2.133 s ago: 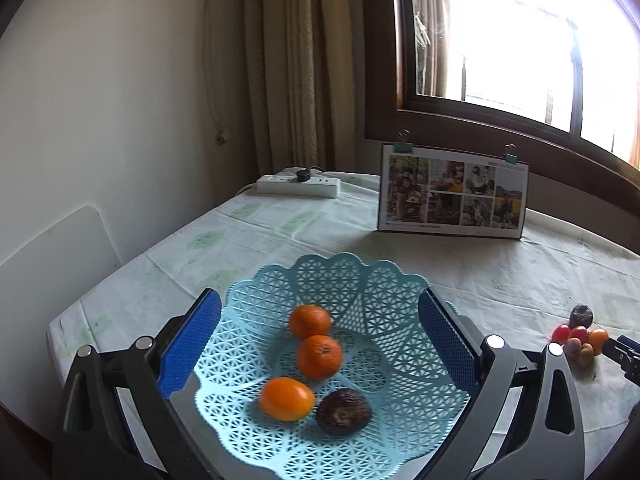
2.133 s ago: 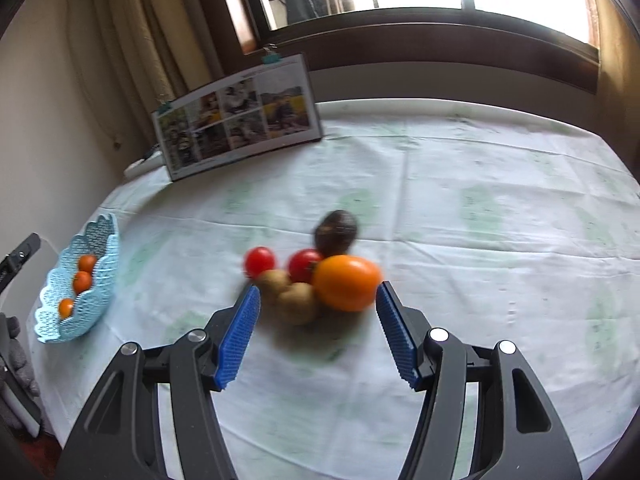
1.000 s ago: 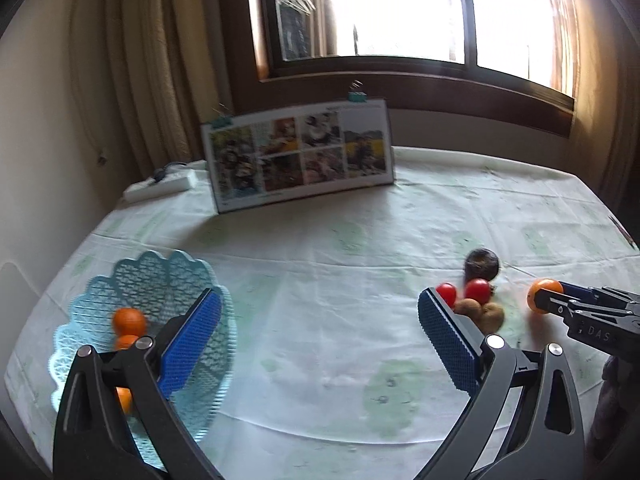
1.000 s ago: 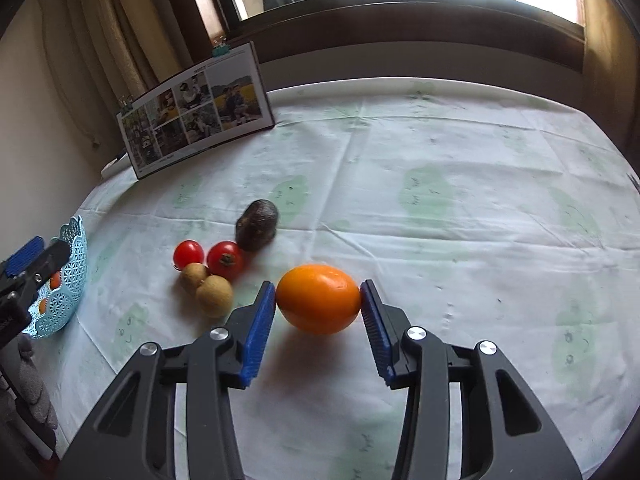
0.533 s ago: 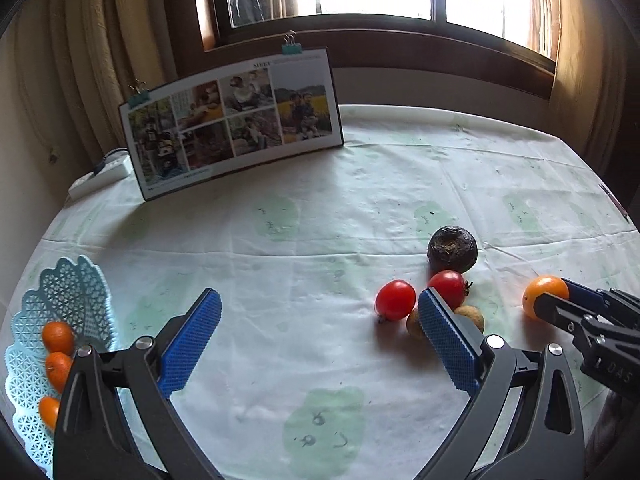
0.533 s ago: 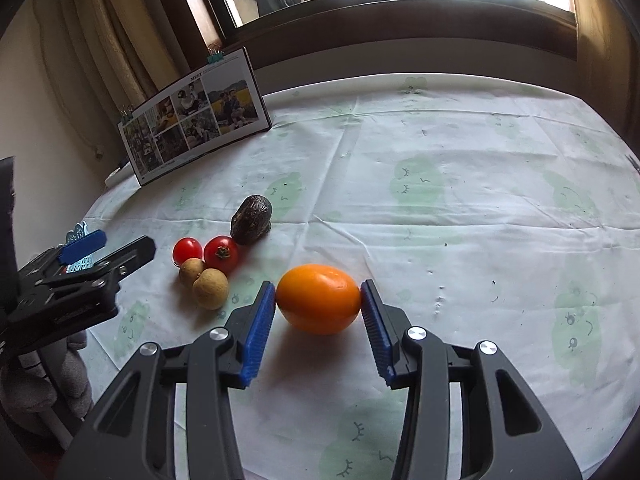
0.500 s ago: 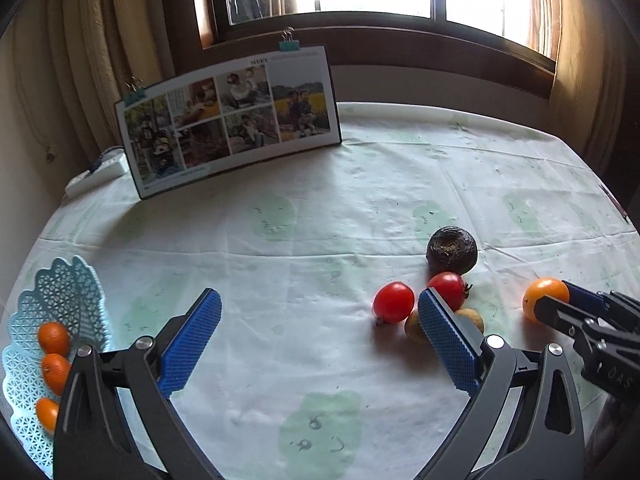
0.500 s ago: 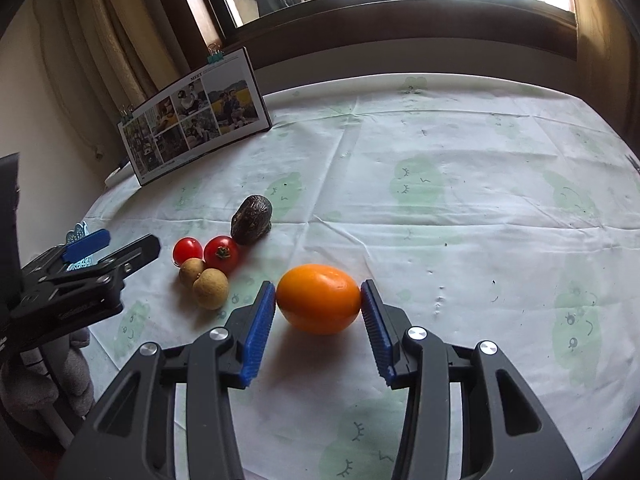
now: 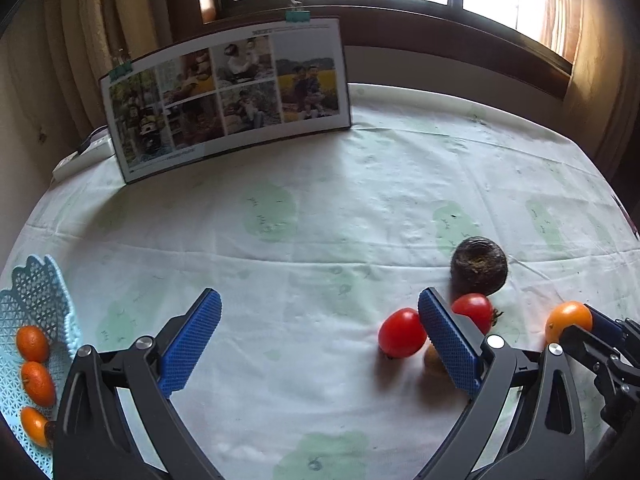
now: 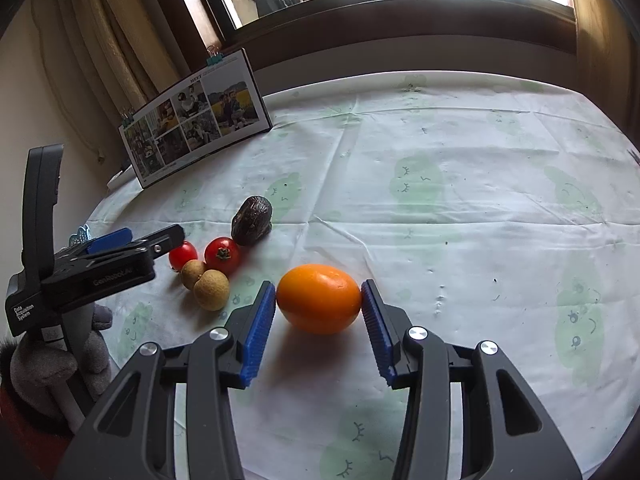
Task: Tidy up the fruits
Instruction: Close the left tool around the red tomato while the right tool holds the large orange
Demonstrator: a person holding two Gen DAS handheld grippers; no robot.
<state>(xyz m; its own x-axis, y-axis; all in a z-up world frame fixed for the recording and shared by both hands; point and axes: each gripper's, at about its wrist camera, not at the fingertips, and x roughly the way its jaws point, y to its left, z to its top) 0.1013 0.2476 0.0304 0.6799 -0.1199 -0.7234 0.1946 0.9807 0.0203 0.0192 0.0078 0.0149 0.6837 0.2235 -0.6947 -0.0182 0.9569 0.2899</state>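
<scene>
Orange and smooth, the oval fruit (image 10: 319,298) lies on the tablecloth (image 10: 460,200); your right gripper (image 10: 319,312) presses both blue pads on it. Your left gripper (image 9: 320,340) is wide open near 2 tomatoes (image 9: 402,332).

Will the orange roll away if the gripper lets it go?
Probably a little: the orange is smooth and egg-shaped, so it would likely wobble rather than roll far. The soft tablecloth should slow it. The right gripper pads seem to hold both its sides.
</scene>
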